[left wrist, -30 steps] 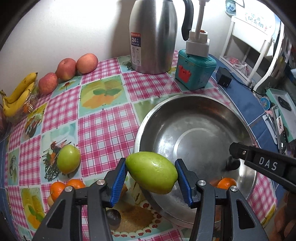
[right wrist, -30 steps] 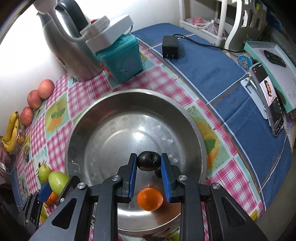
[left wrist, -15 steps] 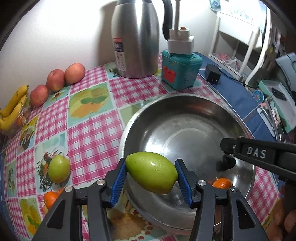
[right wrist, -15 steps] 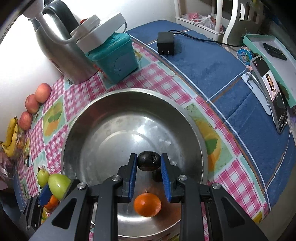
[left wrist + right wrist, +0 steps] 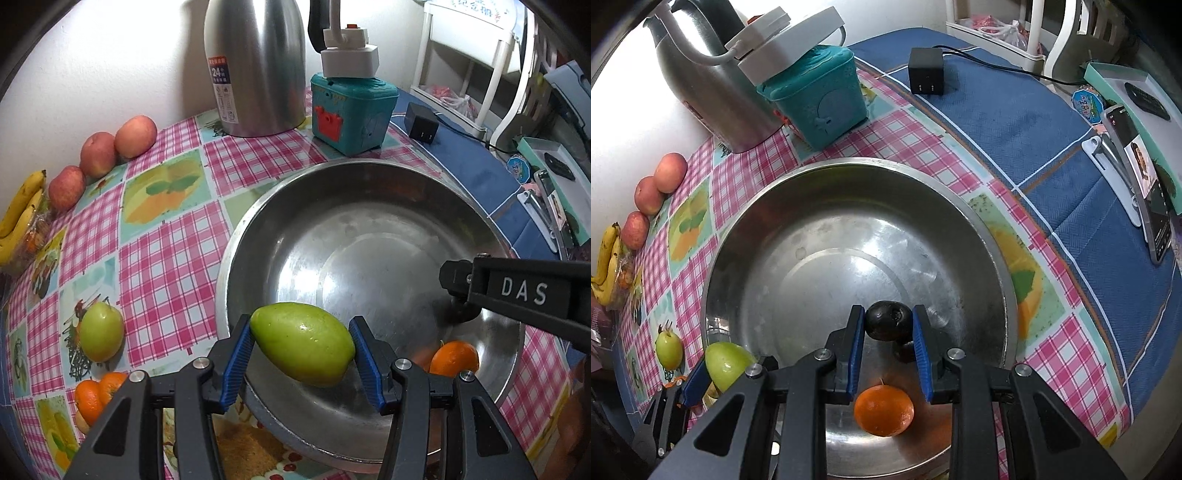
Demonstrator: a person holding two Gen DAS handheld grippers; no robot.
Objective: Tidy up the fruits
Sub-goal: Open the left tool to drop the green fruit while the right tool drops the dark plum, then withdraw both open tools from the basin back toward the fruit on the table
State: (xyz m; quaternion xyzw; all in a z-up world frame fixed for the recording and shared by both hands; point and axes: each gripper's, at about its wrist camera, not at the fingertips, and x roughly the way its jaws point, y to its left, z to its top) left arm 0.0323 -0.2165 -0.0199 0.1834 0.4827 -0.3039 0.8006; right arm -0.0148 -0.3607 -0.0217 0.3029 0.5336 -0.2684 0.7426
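Both grippers carry fruit over the steel bowl (image 5: 975,236), and the step in hand looks like setting each piece down inside it. The left gripper (image 5: 301,347) is clamped on a green mango (image 5: 302,341), its blue pads pressing the fruit's two ends, and it hangs just over the near rim of the bowl. The right gripper (image 5: 888,326) is closed tight on a small dark fruit (image 5: 888,320), held above the bowl's floor, with an orange (image 5: 884,410) already lying in the bowl just below it. To do this well, each fruit should be lowered close to the metal before the jaws part, since a drop onto the curved wall would likely send it rolling. The dark fruit is best placed a little away from the orange so the pads do not knock it. The mango needs to travel further in, past the rim, or it may tip back onto the checked tablecloth (image 5: 170,258). The two grippers sit near each other, so releasing one at a time seems safer. A green apple (image 5: 100,331), more oranges (image 5: 96,395), red apples (image 5: 99,153) and bananas (image 5: 20,218) wait outside the bowl.
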